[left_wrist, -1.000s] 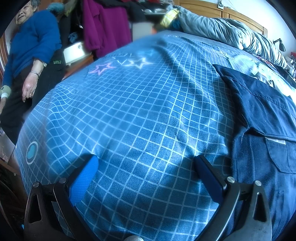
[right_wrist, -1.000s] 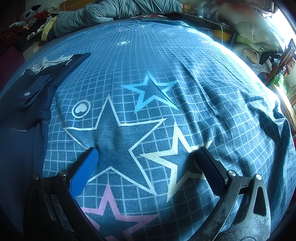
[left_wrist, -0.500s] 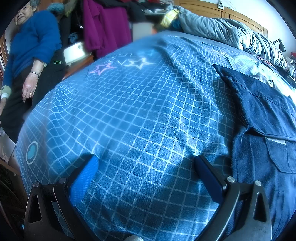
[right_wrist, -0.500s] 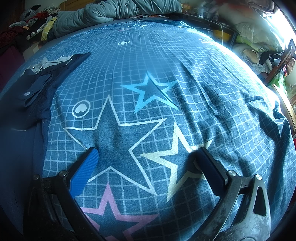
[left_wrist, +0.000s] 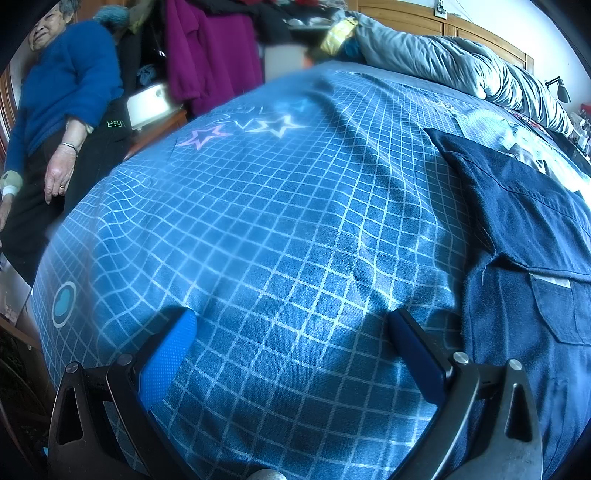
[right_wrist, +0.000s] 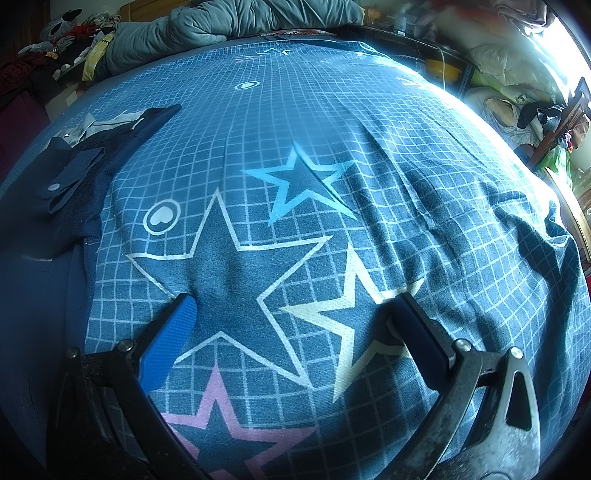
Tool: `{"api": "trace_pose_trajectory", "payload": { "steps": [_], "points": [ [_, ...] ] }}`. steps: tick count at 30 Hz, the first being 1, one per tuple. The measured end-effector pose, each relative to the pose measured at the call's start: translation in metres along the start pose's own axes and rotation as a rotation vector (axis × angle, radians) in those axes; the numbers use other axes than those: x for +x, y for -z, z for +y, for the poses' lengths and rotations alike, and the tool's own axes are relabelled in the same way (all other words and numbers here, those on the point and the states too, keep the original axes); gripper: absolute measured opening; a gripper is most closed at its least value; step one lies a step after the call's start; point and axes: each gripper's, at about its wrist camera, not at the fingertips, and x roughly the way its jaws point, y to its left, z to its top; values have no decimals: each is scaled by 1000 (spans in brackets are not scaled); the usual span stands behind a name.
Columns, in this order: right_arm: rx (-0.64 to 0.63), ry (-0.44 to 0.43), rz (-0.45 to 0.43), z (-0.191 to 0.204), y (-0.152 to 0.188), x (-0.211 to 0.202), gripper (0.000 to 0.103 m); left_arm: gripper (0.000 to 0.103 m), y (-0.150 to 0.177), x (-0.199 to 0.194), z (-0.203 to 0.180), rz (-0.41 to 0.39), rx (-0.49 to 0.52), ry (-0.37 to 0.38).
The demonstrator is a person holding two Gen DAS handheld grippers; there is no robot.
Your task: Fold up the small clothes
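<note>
A dark navy garment point(left_wrist: 528, 258) with a flap pocket lies spread on the blue checked bedspread point(left_wrist: 280, 206), at the right of the left wrist view. The same navy garment point(right_wrist: 48, 236), with a snap button on a tab, fills the left edge of the right wrist view. My left gripper point(left_wrist: 291, 325) stands open low over bare bedspread, left of the garment, with nothing between its fingers. Over the big star prints, to the right of the garment, my right gripper point(right_wrist: 295, 310) is open and empty too.
A person in a blue sweater point(left_wrist: 62, 96) stands by the bed's left side. A rolled grey duvet point(left_wrist: 454, 70) lies along the wooden headboard point(left_wrist: 443, 22). Clothes hang at the back left point(left_wrist: 207, 48). Piled clutter point(right_wrist: 517, 96) lines the bed's right side.
</note>
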Motion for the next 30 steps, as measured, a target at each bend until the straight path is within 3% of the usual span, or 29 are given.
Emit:
{"api": "trace_pose_trajectory", "payload": {
  "steps": [30],
  "points": [
    [0,-1,0,0,0,0,103,103,0,0,-1,1,-1,1]
  ]
}}
